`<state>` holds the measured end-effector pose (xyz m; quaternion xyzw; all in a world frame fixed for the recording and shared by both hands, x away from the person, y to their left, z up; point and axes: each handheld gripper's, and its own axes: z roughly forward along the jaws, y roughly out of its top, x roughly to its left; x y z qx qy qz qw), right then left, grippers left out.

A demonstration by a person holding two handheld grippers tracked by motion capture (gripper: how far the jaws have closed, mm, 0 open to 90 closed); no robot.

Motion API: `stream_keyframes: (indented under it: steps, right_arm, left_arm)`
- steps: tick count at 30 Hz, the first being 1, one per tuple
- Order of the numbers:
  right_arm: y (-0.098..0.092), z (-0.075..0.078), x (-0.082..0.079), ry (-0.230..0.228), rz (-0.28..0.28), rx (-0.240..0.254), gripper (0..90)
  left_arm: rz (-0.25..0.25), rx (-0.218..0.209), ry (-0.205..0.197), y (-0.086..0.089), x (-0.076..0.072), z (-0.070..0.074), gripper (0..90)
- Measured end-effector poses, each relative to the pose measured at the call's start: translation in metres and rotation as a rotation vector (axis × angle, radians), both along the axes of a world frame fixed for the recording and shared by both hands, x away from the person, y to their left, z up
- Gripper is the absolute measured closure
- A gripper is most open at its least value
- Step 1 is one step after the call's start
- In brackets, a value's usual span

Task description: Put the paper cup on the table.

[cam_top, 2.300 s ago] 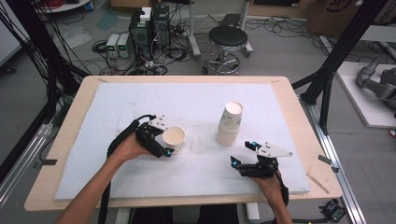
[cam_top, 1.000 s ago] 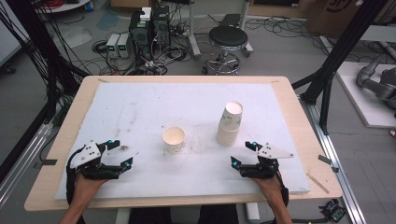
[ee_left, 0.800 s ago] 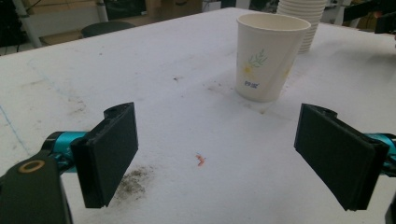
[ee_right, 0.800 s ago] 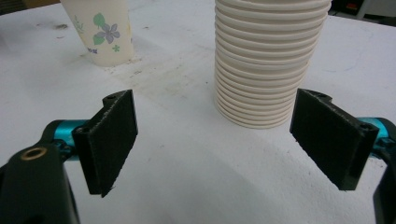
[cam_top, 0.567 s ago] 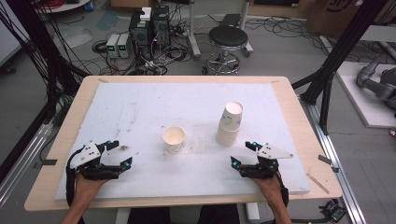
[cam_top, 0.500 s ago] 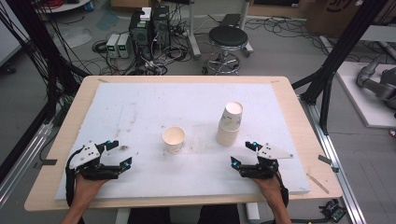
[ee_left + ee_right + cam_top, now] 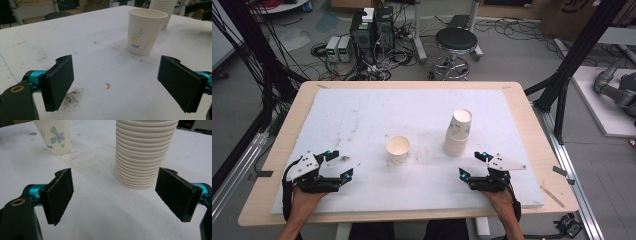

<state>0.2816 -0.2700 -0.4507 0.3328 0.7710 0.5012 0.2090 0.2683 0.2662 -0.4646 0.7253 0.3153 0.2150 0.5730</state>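
Right now the single paper cup (image 7: 398, 149) stands upright and alone near the middle of the white board (image 7: 362, 115), mouth up, with a small flower print on its side that shows in the left gripper view (image 7: 145, 31). Just to its right, near but not touching, rises the stack of cups (image 7: 458, 134), nested rim over rim and leaning a little at the top; in the right gripper view (image 7: 145, 152) its ribbed rims stand straight ahead of the jaws.

Both tools sit low at the near edge of the board, well apart from the cups. The left gripper (image 7: 343, 167) has its jaws spread wide with nothing between them, and so does the right gripper (image 7: 469, 165), which points toward the base of the stack.

Judging by how things lie, the work looks like taking cups off the stack and setting them out, and the next cup is yet to be fetched. To do that well, the right gripper should rise to the top rim rather than close in at the base, pinch only the topmost cup just under its lip, and squeeze lightly so the thin wall does not buckle. A straight lift matters, since the lean could tip the pile. The left gripper could steady the lower cups if they cling.
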Motion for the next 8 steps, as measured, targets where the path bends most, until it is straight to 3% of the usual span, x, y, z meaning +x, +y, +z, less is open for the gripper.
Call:
stream_keyframes:
  steps: [8]
  right_arm:
    - [0.0009, -0.0001, -0.0015, -0.01, -0.001, -0.006, 15.2]
  left_arm:
    - [0.017, 0.0, -0.001, -0.0005, -0.0006, -0.0001, 13.8]
